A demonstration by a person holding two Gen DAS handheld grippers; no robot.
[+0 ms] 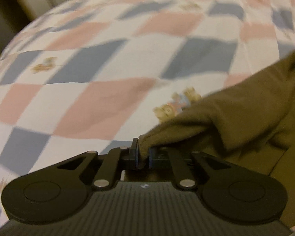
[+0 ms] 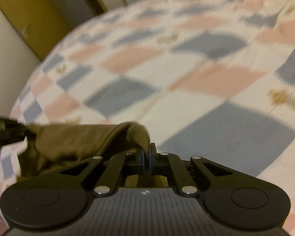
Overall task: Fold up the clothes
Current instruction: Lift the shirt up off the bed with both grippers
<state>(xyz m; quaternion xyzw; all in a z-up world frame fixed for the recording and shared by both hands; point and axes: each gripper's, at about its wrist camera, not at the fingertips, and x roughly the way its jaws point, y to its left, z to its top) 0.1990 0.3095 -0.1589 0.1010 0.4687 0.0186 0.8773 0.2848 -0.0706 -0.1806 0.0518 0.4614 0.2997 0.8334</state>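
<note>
Olive-brown garment (image 1: 245, 118) fills the lower right of the left wrist view, and one corner of it is pinched between the closed fingers of the left hand-held gripper (image 1: 142, 153) at the lower centre. From there the cloth spreads to the right and runs out of the frame, so its full shape is cut off. Behind it lies a bed cover (image 1: 108, 68) with pink, grey-blue and white squares; a small teddy bear print (image 1: 177, 104) shows just beside the edge of the garment.

The right wrist view shows what the first does not: the right hand-held gripper (image 2: 147, 157) is also closed on a fold of the same garment (image 2: 78, 141), and the cloth stretches from its fingers toward the left of the frame. At the far left edge a dark blurred object (image 2: 7, 131) touches the cloth; it is too blurred to name. In the upper left a yellow-brown panel (image 2: 29, 15) stands beyond the bed, next to a pale wall. Both views are blurred, so the kind of garment cannot be told. The part of the garment below each gripper body is hidden.
</note>
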